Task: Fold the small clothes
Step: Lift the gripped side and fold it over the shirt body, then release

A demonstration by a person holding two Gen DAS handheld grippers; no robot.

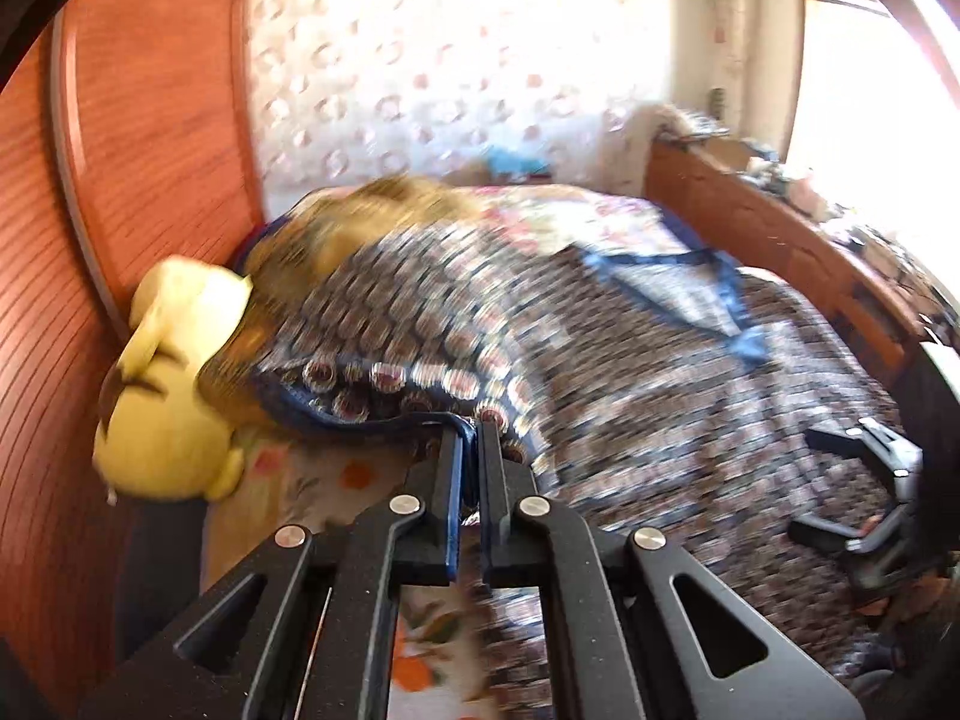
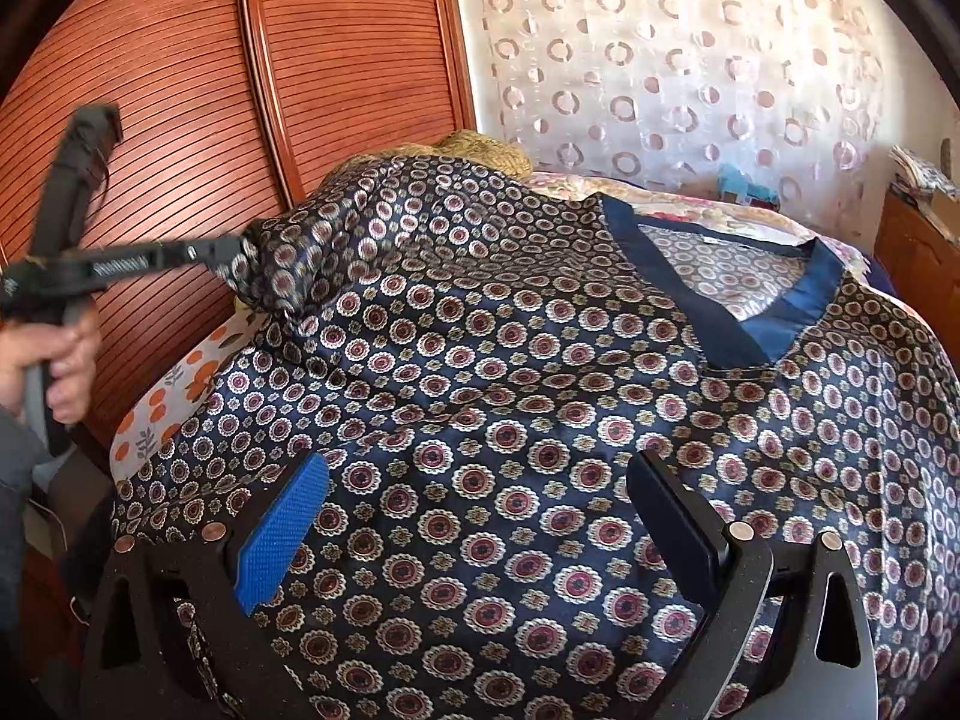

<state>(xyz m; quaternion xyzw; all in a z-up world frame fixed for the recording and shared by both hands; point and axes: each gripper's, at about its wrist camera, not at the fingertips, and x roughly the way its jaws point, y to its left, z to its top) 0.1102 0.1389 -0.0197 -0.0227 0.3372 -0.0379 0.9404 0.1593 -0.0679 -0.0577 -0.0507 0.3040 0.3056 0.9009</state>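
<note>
A dark blue top [image 2: 540, 396] with a round flower print and a plain blue V-neck collar [image 2: 780, 324] lies spread on the bed. My left gripper [image 1: 471, 429] is shut on the top's sleeve edge and holds it lifted. From the right wrist view the left gripper [image 2: 240, 264] is at the far left, with the sleeve [image 2: 300, 264] bunched around its tip. My right gripper [image 2: 480, 480] is open and empty, low over the top's middle, with cloth between the spread fingers. The left wrist view is blurred.
A yellow plush toy [image 1: 168, 384] lies at the bed's left edge by the red-brown wardrobe doors [image 2: 180, 90]. A white sheet with orange print [image 2: 174, 402] shows beneath. A curtain [image 2: 660, 60] hangs behind, and a wooden shelf [image 1: 780, 240] runs along the right.
</note>
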